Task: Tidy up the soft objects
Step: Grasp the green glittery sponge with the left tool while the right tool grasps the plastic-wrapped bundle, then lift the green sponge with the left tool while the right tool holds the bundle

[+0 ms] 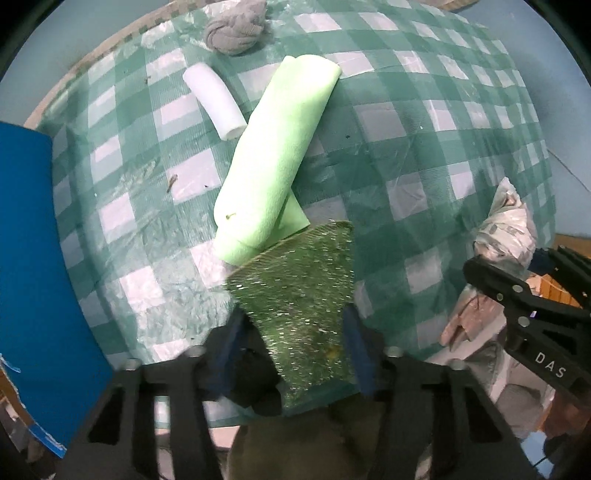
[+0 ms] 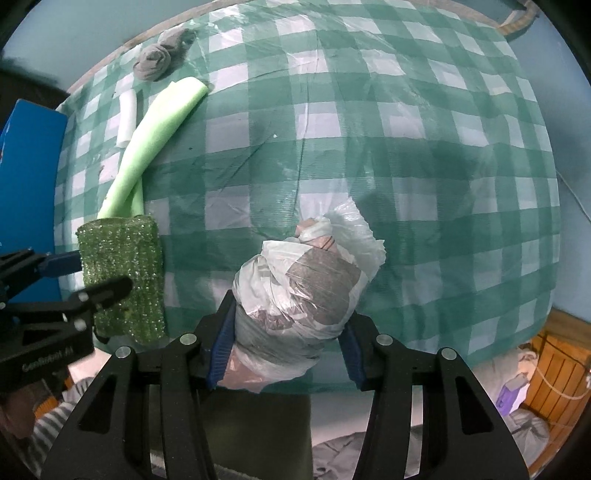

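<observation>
Simultaneously, both grippers carry soft items above the checked tablecloth (image 2: 369, 129). At lower centre of the left wrist view, the left gripper (image 1: 295, 339) pinches a glittery green sponge (image 1: 299, 291) between its jaws. The right gripper (image 2: 288, 347) clamps a stuffed plastic bag (image 2: 306, 288), likely for sorting. Toward the upper left lie a green foam roll (image 1: 273, 155), white foam piece (image 1: 214, 99) and grey sock ball (image 1: 236, 31), seemingly grouped already beside a blue box (image 1: 33, 258).

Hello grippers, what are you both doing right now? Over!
Left gripper jaws shut on glittery green sponge. Right gripper jaws shut on plastic-wrapped bundle. Green foam roll just ahead of sponge.
</observation>
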`<control>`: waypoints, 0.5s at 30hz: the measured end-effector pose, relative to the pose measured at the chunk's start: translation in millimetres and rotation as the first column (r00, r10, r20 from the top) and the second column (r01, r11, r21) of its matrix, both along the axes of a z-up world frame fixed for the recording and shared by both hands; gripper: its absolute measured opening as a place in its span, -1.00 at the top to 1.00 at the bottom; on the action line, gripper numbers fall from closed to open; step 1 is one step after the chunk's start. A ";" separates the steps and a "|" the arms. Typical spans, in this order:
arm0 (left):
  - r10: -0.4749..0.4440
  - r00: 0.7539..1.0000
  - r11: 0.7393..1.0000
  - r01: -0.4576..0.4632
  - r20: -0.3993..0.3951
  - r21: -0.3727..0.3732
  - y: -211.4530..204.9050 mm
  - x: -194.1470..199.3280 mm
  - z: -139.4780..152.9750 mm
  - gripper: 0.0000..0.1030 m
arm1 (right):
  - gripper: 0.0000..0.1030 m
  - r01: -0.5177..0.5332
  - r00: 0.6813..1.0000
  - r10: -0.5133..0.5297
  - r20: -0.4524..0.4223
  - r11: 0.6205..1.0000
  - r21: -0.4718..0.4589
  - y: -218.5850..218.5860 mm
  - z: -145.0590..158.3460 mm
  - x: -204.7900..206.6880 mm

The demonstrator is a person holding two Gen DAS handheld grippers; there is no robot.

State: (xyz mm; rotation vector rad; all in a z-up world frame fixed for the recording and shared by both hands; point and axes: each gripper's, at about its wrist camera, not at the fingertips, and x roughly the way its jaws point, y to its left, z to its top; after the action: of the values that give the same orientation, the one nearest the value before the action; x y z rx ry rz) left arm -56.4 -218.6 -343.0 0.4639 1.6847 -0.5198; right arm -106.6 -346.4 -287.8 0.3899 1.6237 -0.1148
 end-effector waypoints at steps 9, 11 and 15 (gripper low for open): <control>0.007 0.999 1.000 -0.007 0.036 -0.007 -6.9 0.5 10.7 0.64 | 0.01 -0.053 0.999 0.053 0.007 0.998 0.017 -1.7 -20.3 4.9; 0.014 0.999 1.000 -0.013 0.042 -0.025 -6.8 -0.1 15.4 0.67 | 0.01 -0.068 0.998 0.068 0.013 0.997 0.020 -1.6 -21.8 8.0; 0.023 0.999 0.997 -0.021 0.040 -0.070 -2.8 3.3 30.0 0.69 | 0.01 -0.082 0.996 0.082 0.022 0.996 0.026 -0.4 -22.1 9.9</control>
State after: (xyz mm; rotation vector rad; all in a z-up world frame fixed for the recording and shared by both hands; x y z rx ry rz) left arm -53.2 -221.3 -313.0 0.4021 1.6255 -0.5479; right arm -96.7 -346.8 -309.9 0.3433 1.6201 -0.0270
